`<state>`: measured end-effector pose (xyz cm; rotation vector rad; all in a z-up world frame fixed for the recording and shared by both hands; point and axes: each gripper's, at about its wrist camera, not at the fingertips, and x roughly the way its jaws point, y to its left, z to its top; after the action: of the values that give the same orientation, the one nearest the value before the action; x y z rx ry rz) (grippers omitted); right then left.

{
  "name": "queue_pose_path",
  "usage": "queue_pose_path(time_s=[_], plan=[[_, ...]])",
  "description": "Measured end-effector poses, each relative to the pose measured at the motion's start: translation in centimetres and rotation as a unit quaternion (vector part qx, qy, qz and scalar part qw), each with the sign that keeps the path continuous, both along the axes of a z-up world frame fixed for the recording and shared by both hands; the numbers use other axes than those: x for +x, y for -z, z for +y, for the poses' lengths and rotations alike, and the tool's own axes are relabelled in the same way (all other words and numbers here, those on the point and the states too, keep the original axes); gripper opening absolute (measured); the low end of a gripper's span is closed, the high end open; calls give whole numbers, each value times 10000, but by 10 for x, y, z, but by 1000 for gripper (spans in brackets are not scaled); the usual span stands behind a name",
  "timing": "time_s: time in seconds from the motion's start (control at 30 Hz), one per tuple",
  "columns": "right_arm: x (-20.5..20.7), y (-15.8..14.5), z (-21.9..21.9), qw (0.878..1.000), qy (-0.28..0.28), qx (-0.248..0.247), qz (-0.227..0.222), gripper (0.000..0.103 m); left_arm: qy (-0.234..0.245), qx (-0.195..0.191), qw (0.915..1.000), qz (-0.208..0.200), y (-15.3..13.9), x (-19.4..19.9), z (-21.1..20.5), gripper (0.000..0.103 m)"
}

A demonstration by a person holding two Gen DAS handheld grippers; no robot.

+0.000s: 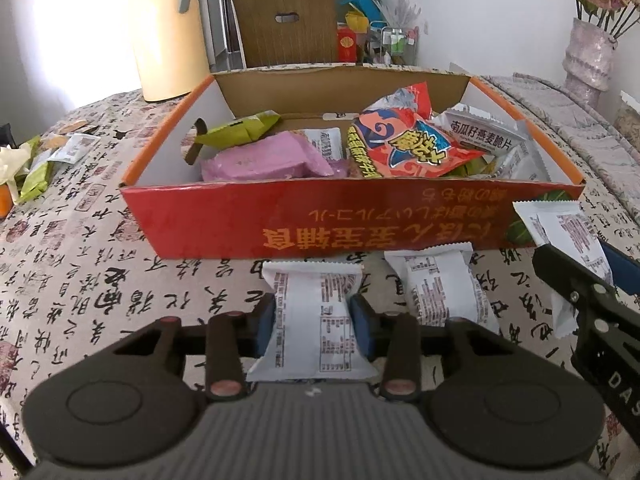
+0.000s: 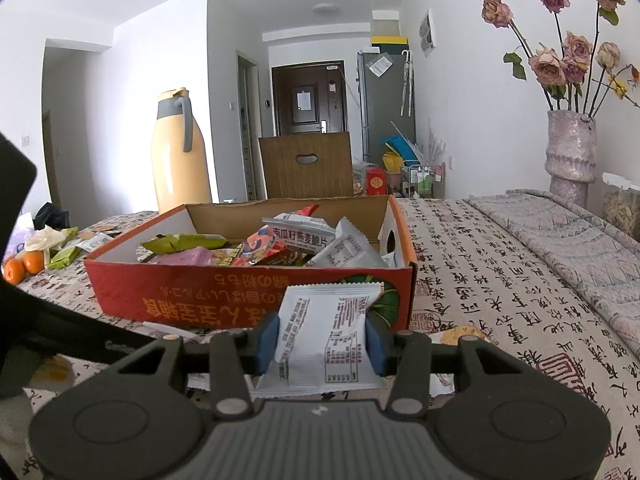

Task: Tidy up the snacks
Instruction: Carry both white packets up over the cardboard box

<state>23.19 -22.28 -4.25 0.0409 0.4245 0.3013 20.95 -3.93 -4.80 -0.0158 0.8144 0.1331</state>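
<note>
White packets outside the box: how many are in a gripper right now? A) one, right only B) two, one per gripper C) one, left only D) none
B: the left gripper pads pinch a white packet lying on the tablecloth, and the right gripper holds another white packet raised in front of the red box.

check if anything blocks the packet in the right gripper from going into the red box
Only the box's near wall stands between the white packet held in the right gripper and the inside of the red box. The packet must clear that rim; the top is open, though snacks already fill it.
</note>
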Motion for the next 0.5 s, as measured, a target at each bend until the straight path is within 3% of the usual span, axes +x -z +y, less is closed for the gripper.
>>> queue_pose_path(time_s=[0.5], plan=[[-13,-10,5,9995,-100,-55,-282,45,-65,-143,9981,-591,-37,-30,16,41]])
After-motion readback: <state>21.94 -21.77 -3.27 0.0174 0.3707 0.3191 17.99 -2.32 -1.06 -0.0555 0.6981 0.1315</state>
